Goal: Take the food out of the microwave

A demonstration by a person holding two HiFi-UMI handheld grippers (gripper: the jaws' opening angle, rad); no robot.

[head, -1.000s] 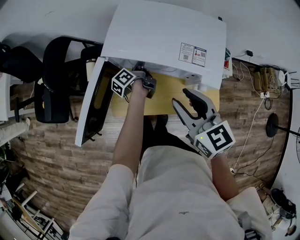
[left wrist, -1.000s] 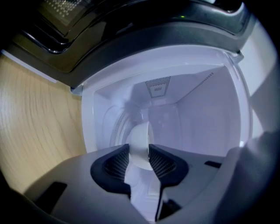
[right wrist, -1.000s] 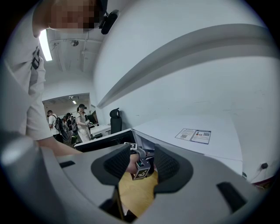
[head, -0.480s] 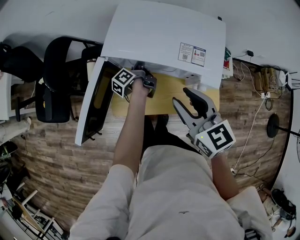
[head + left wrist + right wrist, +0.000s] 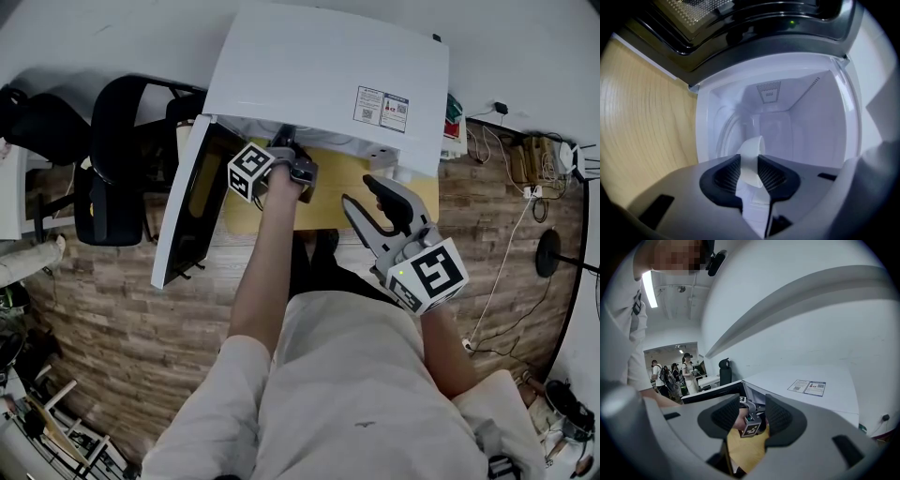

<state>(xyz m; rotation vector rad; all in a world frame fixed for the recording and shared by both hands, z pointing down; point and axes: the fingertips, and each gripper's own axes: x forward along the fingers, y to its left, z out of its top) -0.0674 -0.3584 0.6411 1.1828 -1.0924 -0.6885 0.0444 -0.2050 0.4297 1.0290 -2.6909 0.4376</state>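
Left gripper (image 5: 749, 162), just closing onto the thin rim of the white container (image 5: 752, 146) at twelve o'clock, may tip it; right gripper (image 5: 752, 405) gapes empty.

Open-plan office or lab: black office chair (image 5: 117, 159), wood-plank floor (image 5: 112, 309), loose cables (image 5: 521, 157); people (image 5: 686, 371) among desks (image 5: 708, 380) under strip lights (image 5: 648, 287)

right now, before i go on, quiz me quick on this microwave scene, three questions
1. True or false: the microwave door is shut.
2. Which gripper reaches into the microwave? A left, B right, C both.
3. What sits between the left gripper's jaws?
Key: 1 false, the door stands open. 2 A; the right gripper hangs outside, open. 3 a white dish; the jaws have just been closing and pinch it.
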